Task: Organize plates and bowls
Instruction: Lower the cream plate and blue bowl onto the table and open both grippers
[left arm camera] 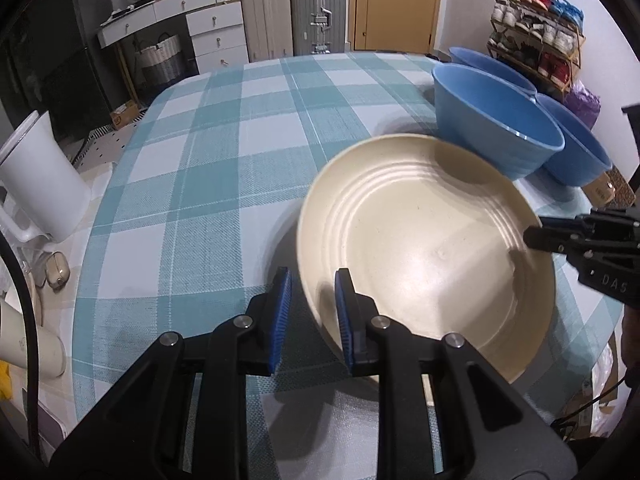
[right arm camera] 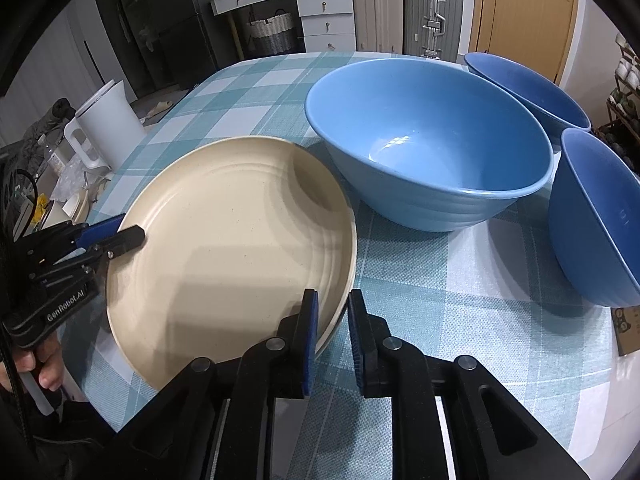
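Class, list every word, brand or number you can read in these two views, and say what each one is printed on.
"GenRobot.AI": white lettering on the black body of the left tongs, seen in the right wrist view.
"DAS": on the black body of the right tongs, seen in the left wrist view; cut off by the picture's edge, possibly incomplete.
Yellow label above the suitcases: too small to read.
Print on the cardboard box at the table edge: blurred, unreadable.

The left tongs (right arm camera: pixel 120 236) read "GenRobot.AI"; the right tongs (left arm camera: pixel 534 236) read "DAS".

Black left gripper (left arm camera: pixel 312 312) with blue pads, silver screws.
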`<state>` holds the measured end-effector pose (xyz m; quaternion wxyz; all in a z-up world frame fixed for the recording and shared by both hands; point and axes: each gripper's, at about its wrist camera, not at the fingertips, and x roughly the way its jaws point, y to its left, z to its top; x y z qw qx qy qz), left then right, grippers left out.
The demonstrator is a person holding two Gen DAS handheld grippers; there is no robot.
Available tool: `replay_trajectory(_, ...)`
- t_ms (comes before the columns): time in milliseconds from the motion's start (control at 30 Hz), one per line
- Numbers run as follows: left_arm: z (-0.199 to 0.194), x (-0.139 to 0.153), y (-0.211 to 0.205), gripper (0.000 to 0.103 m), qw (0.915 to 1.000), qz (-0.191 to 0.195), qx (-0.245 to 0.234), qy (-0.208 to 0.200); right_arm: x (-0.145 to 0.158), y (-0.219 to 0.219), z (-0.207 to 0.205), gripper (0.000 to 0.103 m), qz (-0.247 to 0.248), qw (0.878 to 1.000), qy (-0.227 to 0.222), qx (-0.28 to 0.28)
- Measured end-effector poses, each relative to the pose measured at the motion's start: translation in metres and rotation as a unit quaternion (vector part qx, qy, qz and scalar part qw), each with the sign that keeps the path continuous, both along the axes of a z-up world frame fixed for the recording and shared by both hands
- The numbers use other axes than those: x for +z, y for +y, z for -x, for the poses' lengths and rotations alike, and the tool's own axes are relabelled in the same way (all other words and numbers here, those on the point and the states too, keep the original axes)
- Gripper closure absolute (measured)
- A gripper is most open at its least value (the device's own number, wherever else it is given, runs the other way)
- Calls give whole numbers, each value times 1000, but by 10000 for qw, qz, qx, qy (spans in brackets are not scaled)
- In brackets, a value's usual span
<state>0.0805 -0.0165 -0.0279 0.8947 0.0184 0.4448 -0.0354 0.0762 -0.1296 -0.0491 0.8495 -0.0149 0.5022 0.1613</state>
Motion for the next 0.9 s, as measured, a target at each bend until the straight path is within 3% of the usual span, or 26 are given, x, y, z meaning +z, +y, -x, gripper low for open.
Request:
replay_trajectory(200, 6, 21, 9, 62, 9992, 367, 4, -167, 13, -6, 7, 53, -266, 9996, -65, 34)
replay_trajectory(300, 10, 35, 10, 46, 9982, 531, -59, -277, 25, -9, 11, 40, -417, 9991, -120, 16)
replay_trajectory(367, 11, 46, 9, 29, 9972, 643, -109, -360, 36, -14, 14, 28, -518, 9984, -226, 13)
replay_trajectory(433, 12, 55, 8, 22, 9964, 715, -160, -421, 49, -18, 18, 18, -551, 9977, -389, -41)
replay_trajectory(567, 12, 75, 1, 17, 9945, 862, -262, -533, 71, -32, 21, 9, -657, 9957, -613, -203)
replay_trajectory(633, 11, 83, -2, 2, 9931, 974, -315, -579, 85, -44, 24, 8, -718, 9942, -760, -270)
replay_trajectory(900, 1, 121, -24, 1, 9886, 1116, -567, -839, 131, -75, 33, 1, -837, 9885, -1169, -477)
